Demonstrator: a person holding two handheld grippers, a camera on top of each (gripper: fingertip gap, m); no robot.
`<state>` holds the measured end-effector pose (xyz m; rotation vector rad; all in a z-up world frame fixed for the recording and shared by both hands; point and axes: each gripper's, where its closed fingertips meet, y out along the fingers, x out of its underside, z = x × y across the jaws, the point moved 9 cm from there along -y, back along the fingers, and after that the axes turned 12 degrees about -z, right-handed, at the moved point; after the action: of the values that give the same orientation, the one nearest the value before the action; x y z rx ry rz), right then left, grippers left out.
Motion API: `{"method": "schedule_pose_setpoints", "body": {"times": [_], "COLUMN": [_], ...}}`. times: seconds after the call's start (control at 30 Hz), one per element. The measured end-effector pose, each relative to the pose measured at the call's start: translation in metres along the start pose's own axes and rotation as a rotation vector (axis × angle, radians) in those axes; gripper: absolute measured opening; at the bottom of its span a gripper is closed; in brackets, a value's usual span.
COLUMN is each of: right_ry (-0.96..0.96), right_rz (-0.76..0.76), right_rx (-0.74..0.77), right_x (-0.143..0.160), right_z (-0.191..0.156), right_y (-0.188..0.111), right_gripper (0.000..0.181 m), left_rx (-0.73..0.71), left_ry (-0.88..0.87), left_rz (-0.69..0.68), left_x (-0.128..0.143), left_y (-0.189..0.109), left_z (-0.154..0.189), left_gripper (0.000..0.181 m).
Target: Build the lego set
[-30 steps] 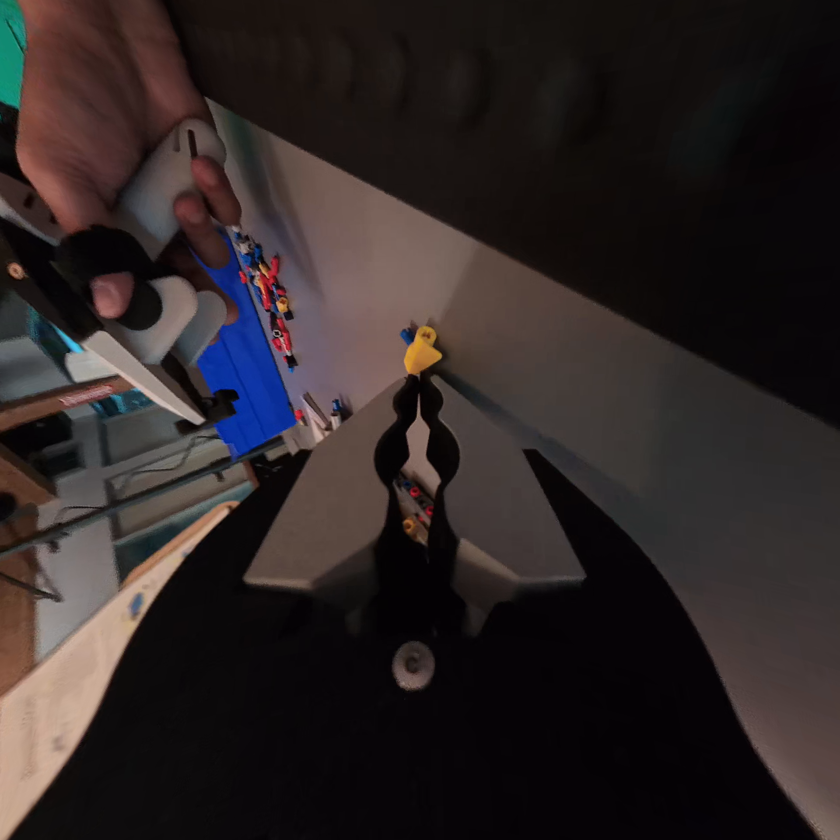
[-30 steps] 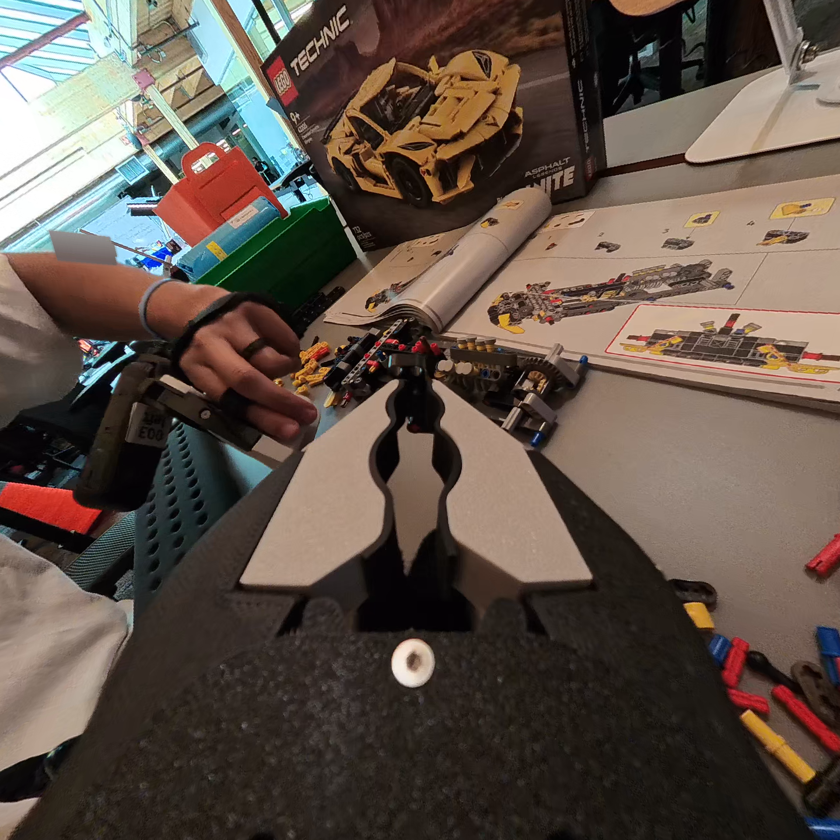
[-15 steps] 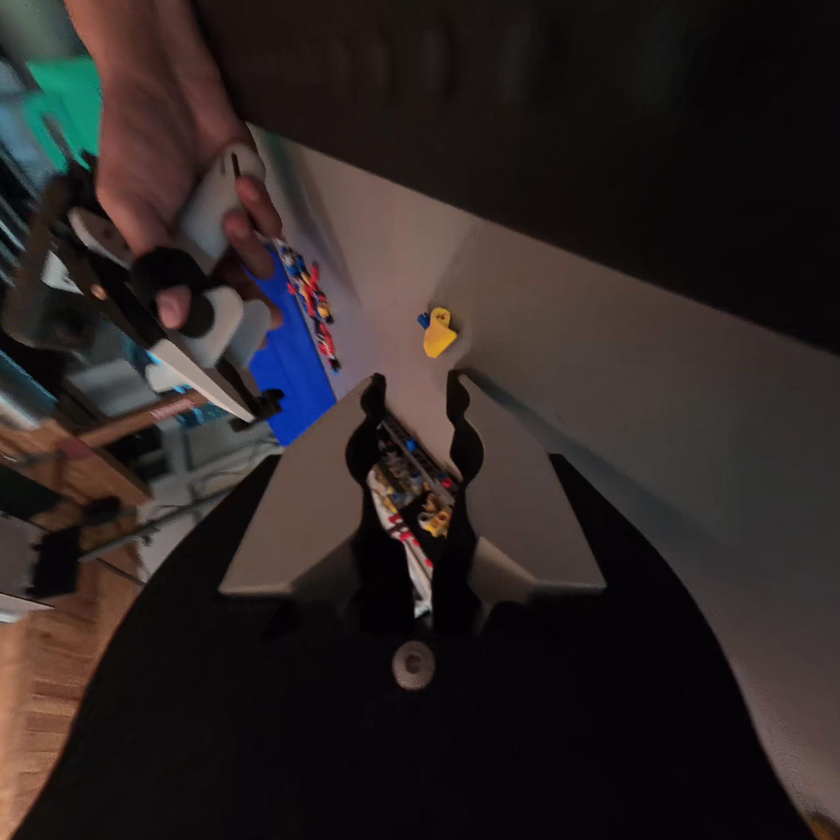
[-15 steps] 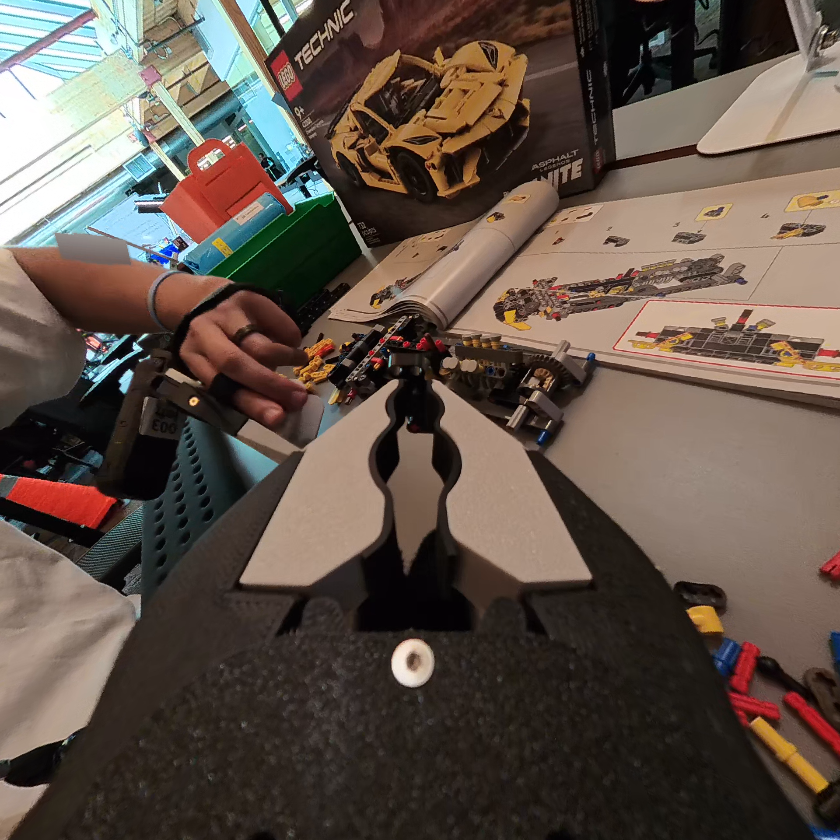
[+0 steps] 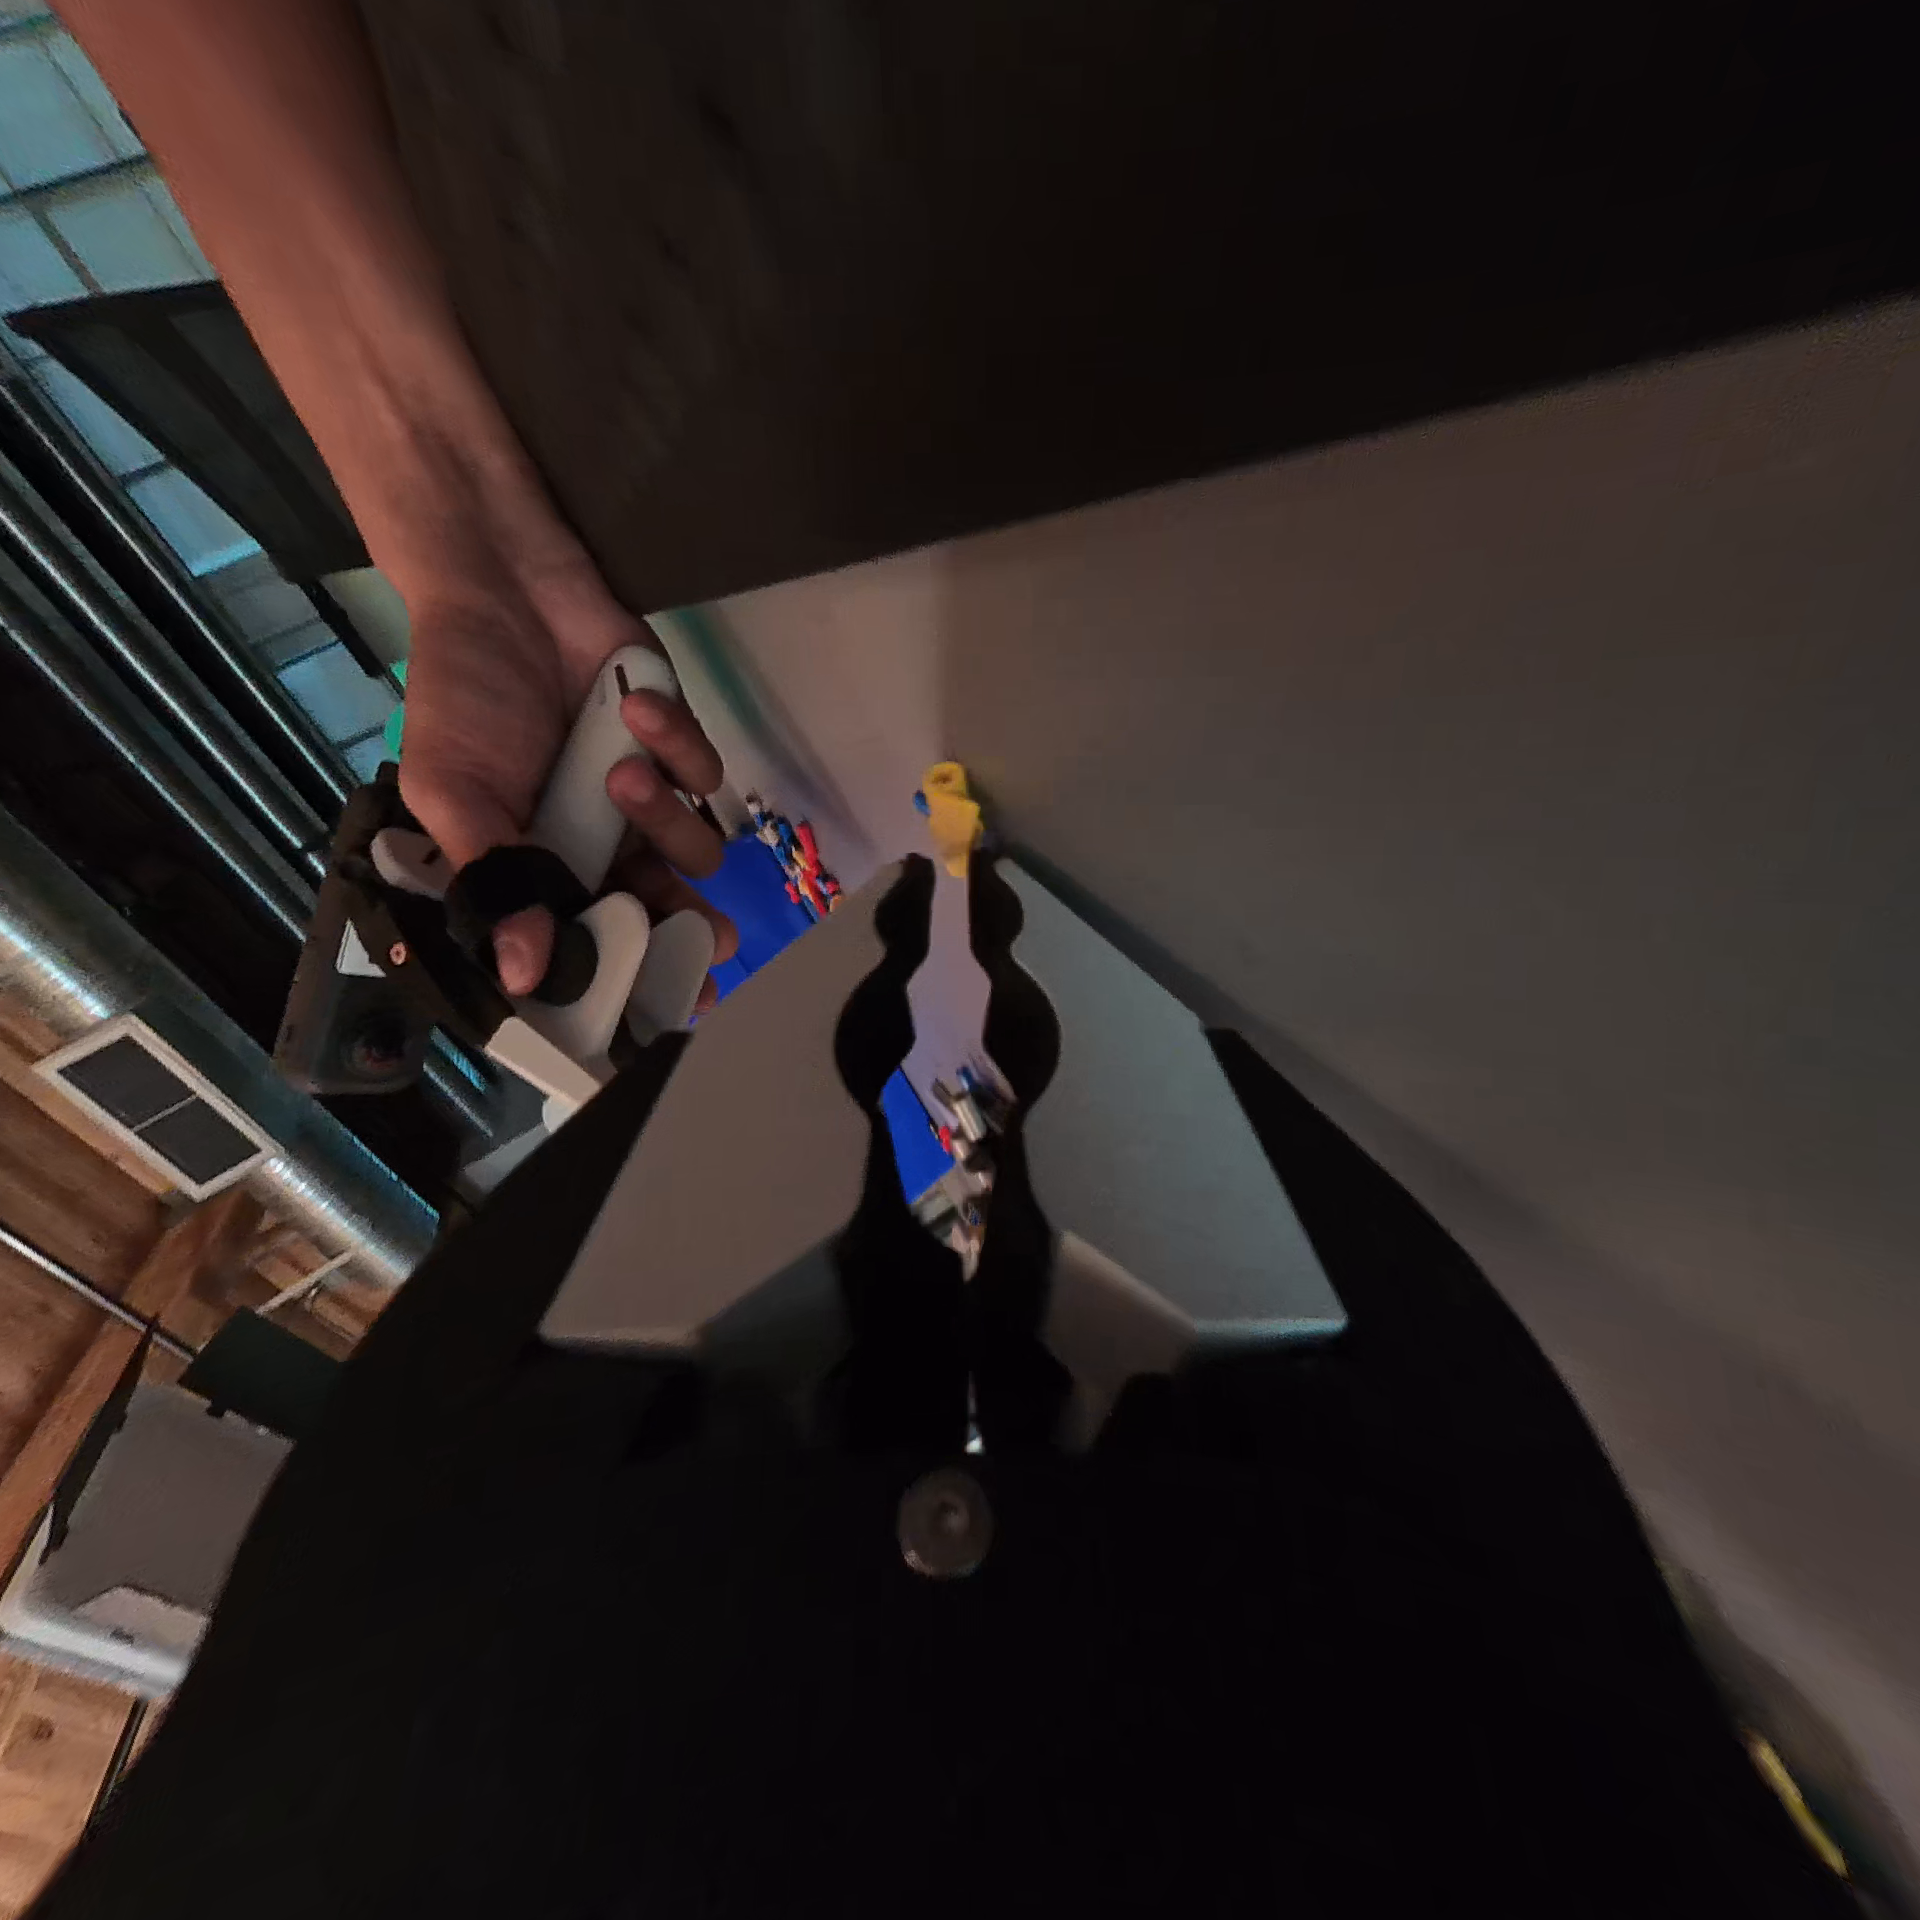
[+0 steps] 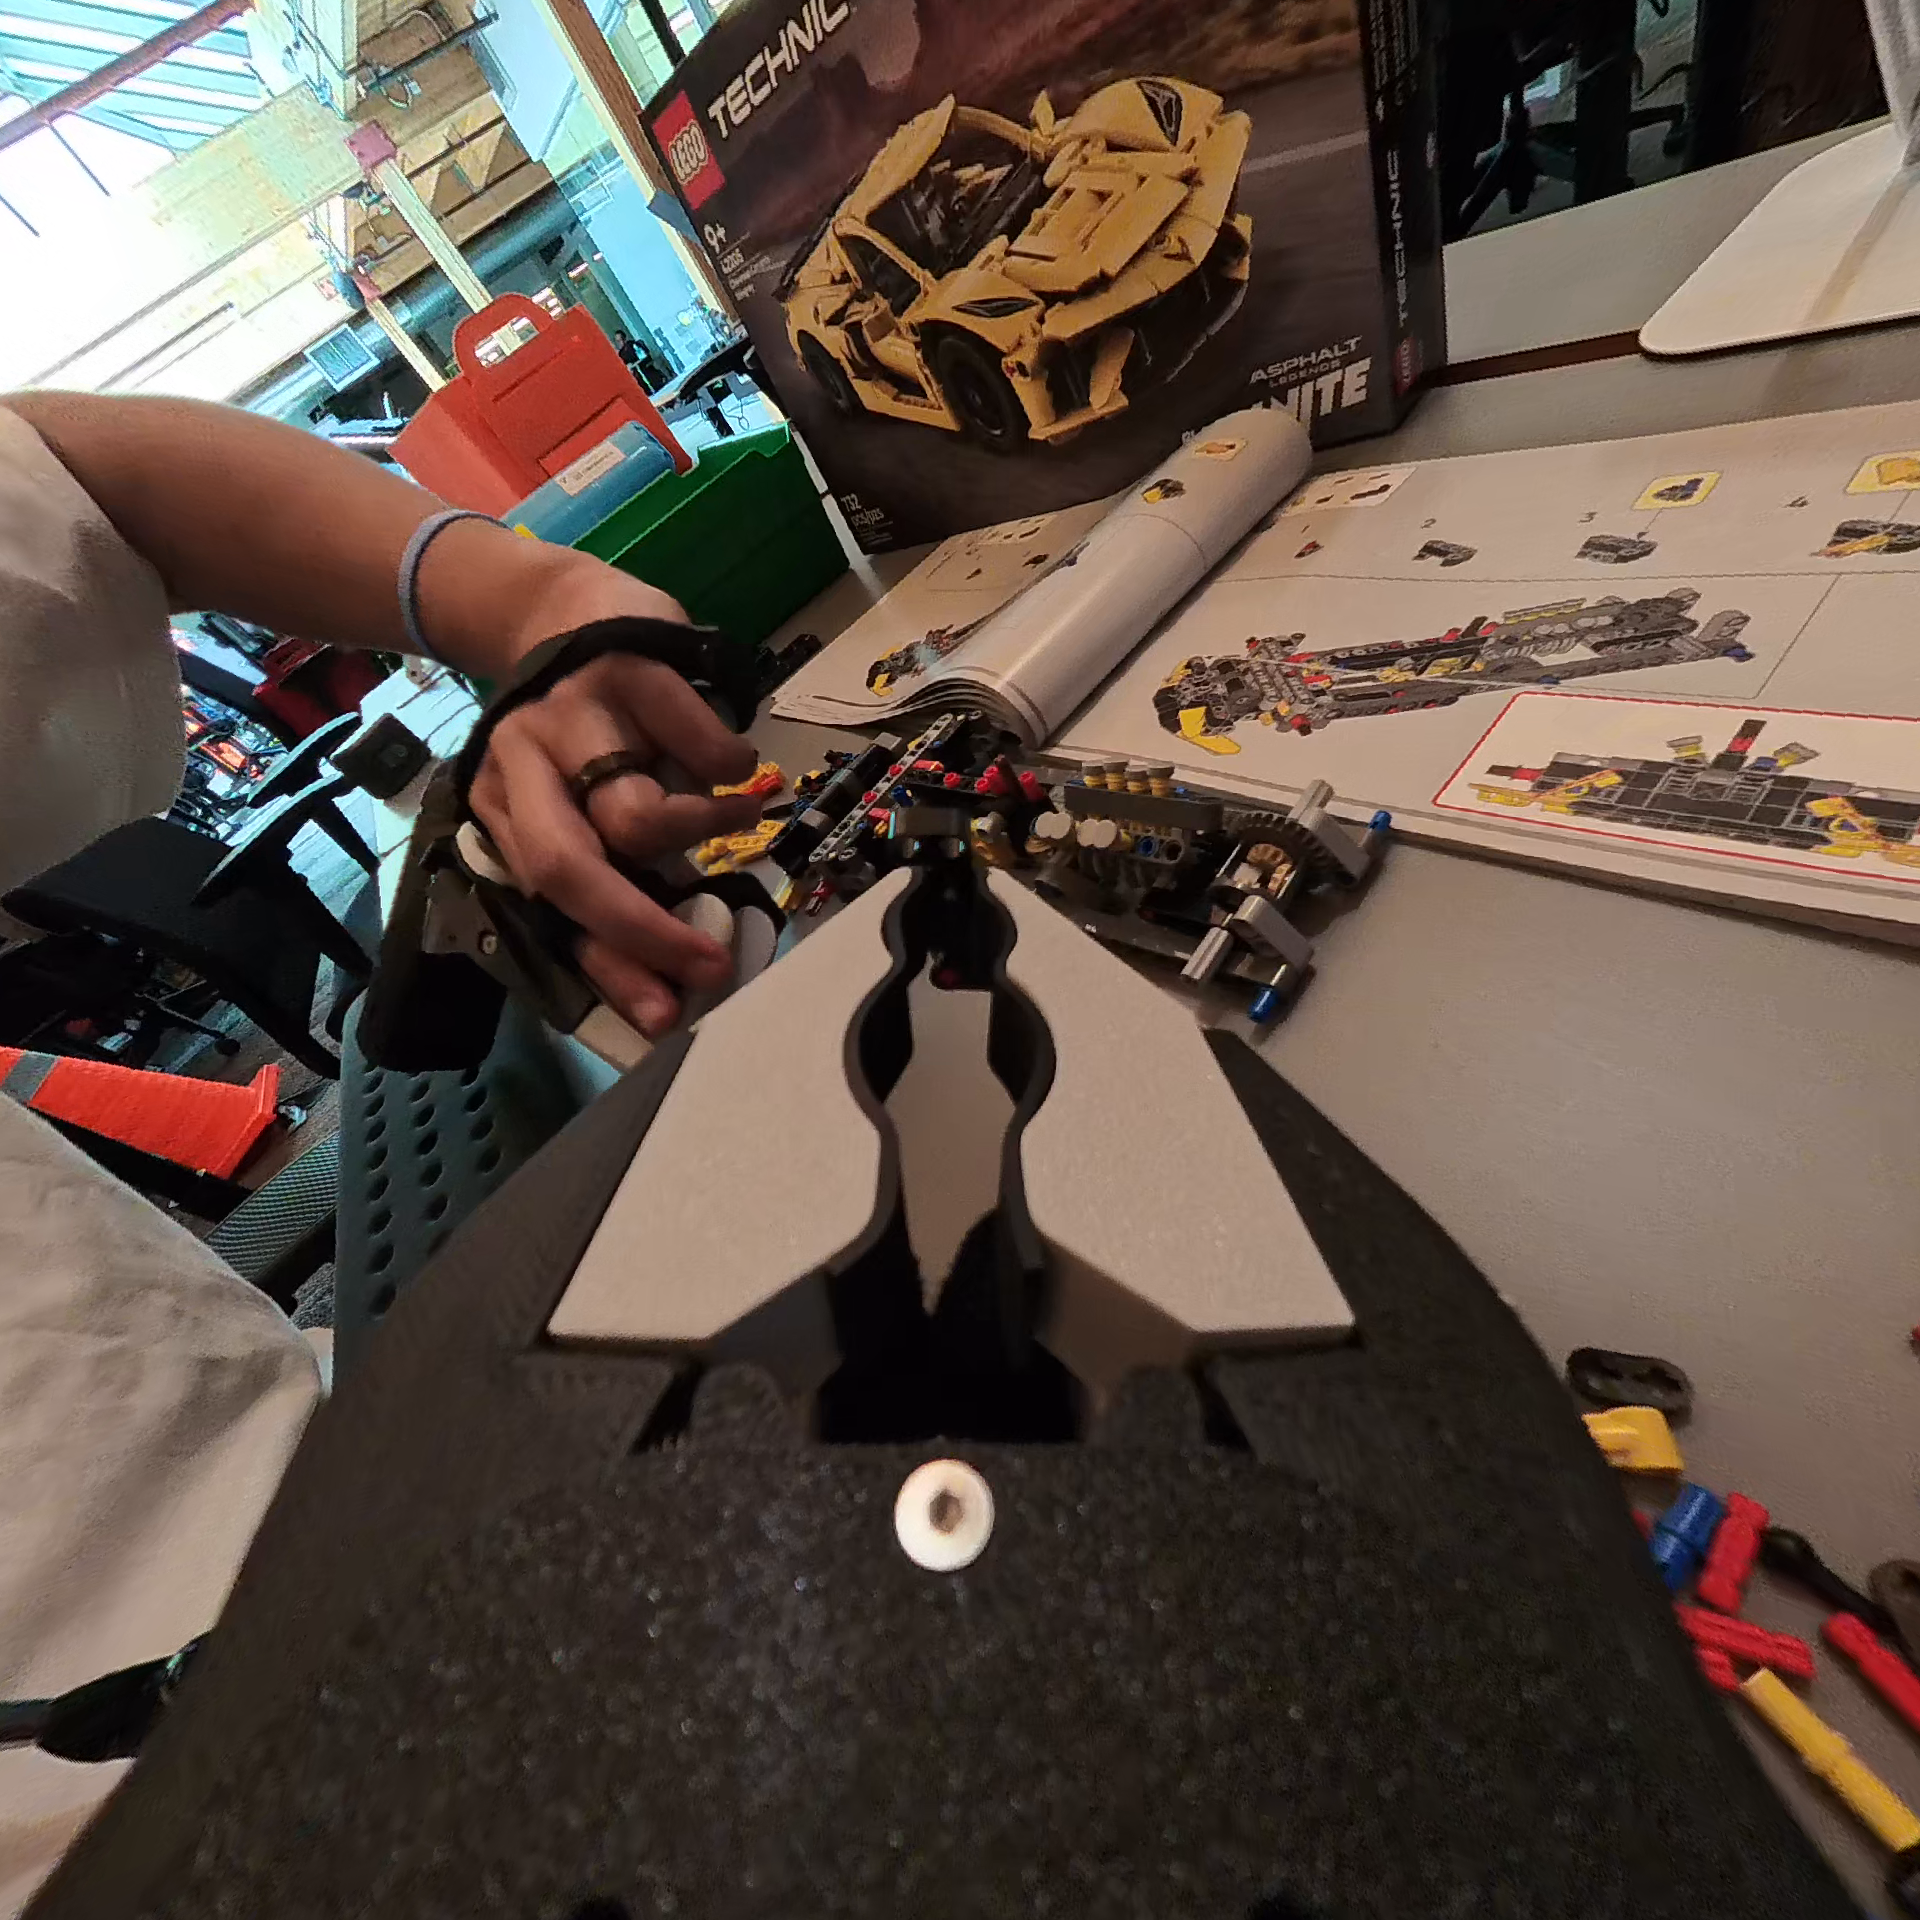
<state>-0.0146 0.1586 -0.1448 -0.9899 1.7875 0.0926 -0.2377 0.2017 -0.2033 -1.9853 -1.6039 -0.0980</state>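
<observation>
The room is a tall workshop hall: timber beams and bright glazing fill the upper left of the right wrist view, with office chairs on the floor below. A grey table (image 6: 1558,1143) carries everything. Along its far edge stands the dark set box (image 6: 1039,260) showing a yellow car, beside a white stand base (image 6: 1787,270) at the far right corner. Past the table's left edge sit a green bin (image 6: 717,520) and a red case (image 6: 540,405).

In front of the box the instruction booklet (image 6: 1507,644) lies open. Touching its near edge is the half-built lego chassis (image 6: 1143,842), long and dark grey. Loose pieces (image 6: 1745,1642) in red, blue, yellow and black are scattered at the near right edge.

The right gripper (image 6: 951,883) is clenched on a dark part of the chassis, on its left half. The left hand (image 6: 603,800) holds its tool just left of the chassis.

The left wrist view is dark, tilted and blurred. There the left gripper (image 5: 945,873) shows only a narrow gap between its jaws, and a small yellow piece (image 5: 948,816) sits at their tips – whether it is clamped cannot be told. The right hand (image 5: 499,727) grips its handle at the left.
</observation>
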Motion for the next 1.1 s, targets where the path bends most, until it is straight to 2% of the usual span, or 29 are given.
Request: {"method": "schedule_pose_setpoints", "body": {"times": [0.17, 0.3, 0.47, 0.57, 0.63, 0.7, 0.73, 0.9, 0.97, 1.1], "right_ry": [0.003, 0.009, 0.015, 0.011, 0.027, 0.066, 0.094, 0.170, 0.187, 0.219], "right_rz": [0.000, 0.003, -0.002, -0.018, -0.045, -0.102, -0.127, -0.325, -0.337, -0.328], "right_rx": [-0.005, -0.012, -0.035, -0.032, -0.035, -0.039, -0.055, -0.067, -0.062, -0.094], "right_x": [0.000, 0.000, 0.000, 0.001, 0.003, 0.005, 0.007, 0.018, 0.019, 0.018], "right_z": [0.000, 0.001, 0.000, -0.001, 0.000, 0.000, 0.000, -0.007, -0.009, -0.012], "right_y": [0.000, -0.001, 0.000, 0.002, 0.006, 0.013, 0.017, 0.039, 0.042, 0.043], "right_gripper": [0.006, 0.006, 0.006, 0.006, 0.006, 0.006, 0.006, 0.006, 0.006, 0.006], "left_rx": [0.005, 0.116, 0.278, 0.320, 0.321, 0.367, 0.335, 0.339, 0.363, 0.394], "left_ry": [0.020, -0.119, -0.547, -0.888, -1.000, -1.014, -1.006, -0.881, -0.870, -0.957], "left_rz": [0.046, 0.019, -0.071, -0.156, -0.258, -0.361, -0.413, -0.635, -0.686, -0.693], "left_x": [-0.006, -0.009, 0.000, 0.022, 0.036, 0.042, 0.042, 0.025, 0.019, 0.013], "left_y": [0.004, 0.003, 0.003, 0.004, 0.006, 0.008, 0.009, 0.016, 0.018, 0.020], "left_z": [-0.005, -0.012, -0.028, -0.045, -0.051, -0.052, -0.055, -0.059, -0.059, -0.066], "left_gripper": [0.001, 0.000, 0.000, 0.000, 0.000, 0.000, 0.000, 0.000, 0.000, 0.000]}}
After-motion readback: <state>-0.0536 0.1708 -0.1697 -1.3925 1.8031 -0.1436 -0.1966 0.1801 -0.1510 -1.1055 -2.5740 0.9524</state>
